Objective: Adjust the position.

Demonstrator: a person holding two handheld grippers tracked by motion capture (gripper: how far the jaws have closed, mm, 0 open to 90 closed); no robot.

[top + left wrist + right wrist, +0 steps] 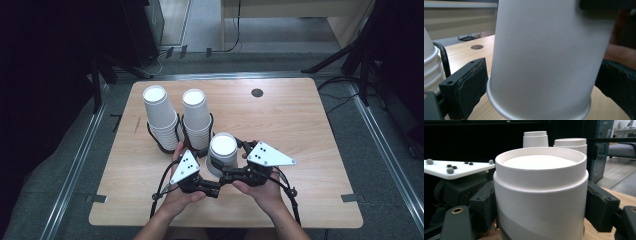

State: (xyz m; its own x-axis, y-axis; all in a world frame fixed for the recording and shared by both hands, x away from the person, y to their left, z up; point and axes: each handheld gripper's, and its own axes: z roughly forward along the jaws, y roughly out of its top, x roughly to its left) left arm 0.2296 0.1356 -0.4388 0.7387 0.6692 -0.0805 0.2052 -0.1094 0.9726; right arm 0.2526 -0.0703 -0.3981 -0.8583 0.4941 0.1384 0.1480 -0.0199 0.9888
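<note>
A white paper cup [223,145] stands upside down on the wooden table [300,125] near its front middle, between both grippers. In the left gripper view the cup [544,57] sits between the black pads [471,85], which touch its lower wall near the rim; the left gripper [541,85] is shut on it. In the right gripper view the cup [540,195] shows its recessed base on top, and the right gripper [540,210] is shut on its sides higher up. In the high view the left gripper [217,175] and the right gripper [226,159] meet at the cup from the near side.
Two tall stacks of upturned white cups [160,117] [196,117] stand in black wire holders [165,145] just behind and left of the held cup. A dark round grommet [257,92] sits at the table's far side. The right half of the table is bare wood.
</note>
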